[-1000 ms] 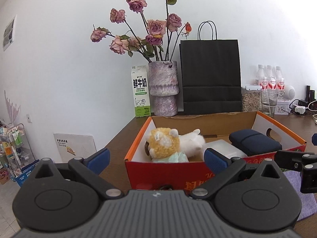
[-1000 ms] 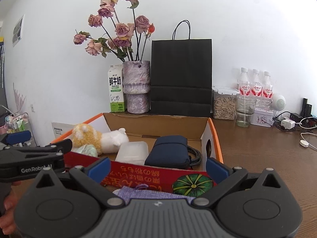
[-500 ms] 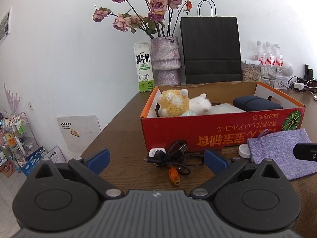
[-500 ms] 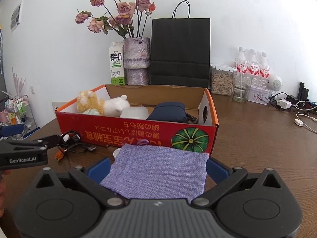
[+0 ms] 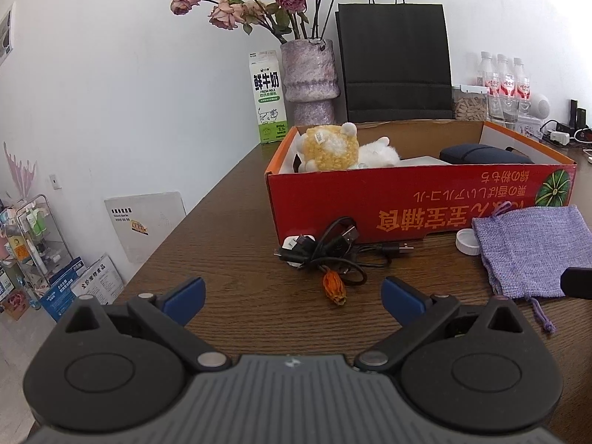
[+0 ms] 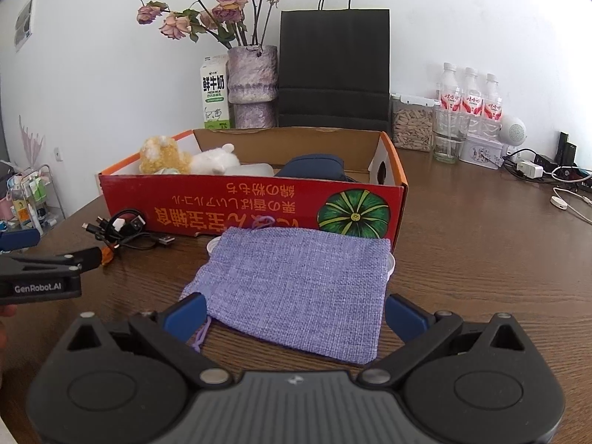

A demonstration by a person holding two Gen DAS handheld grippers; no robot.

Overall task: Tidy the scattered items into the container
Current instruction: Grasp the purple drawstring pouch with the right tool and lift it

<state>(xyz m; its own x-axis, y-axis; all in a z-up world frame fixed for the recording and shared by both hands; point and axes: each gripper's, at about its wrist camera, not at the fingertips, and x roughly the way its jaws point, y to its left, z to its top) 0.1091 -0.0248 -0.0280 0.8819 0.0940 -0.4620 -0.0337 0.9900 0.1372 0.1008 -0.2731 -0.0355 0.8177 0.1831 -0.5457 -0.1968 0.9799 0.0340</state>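
Both grippers have drawn back from the box since the earlier frames, so the table in front of it now shows. On the brown table (image 6: 481, 244) the red box (image 5: 418, 199) sits far of the loose items, holding a plush toy (image 5: 333, 148), a white case (image 6: 251, 169) and a navy pouch (image 5: 484, 153). Touching the box's near wall lies the purple bag (image 6: 299, 288), covering most of a white cap (image 5: 467, 241). To its left a cable tangle (image 5: 325, 248) with a white plug lies near the box, and an orange bud (image 5: 334, 288) lies just near of it. The left gripper (image 5: 292, 298) is spread wide and empty, short of the bud. The right gripper (image 6: 294, 314) is wide too, its fingers either side of the bag's near edge.
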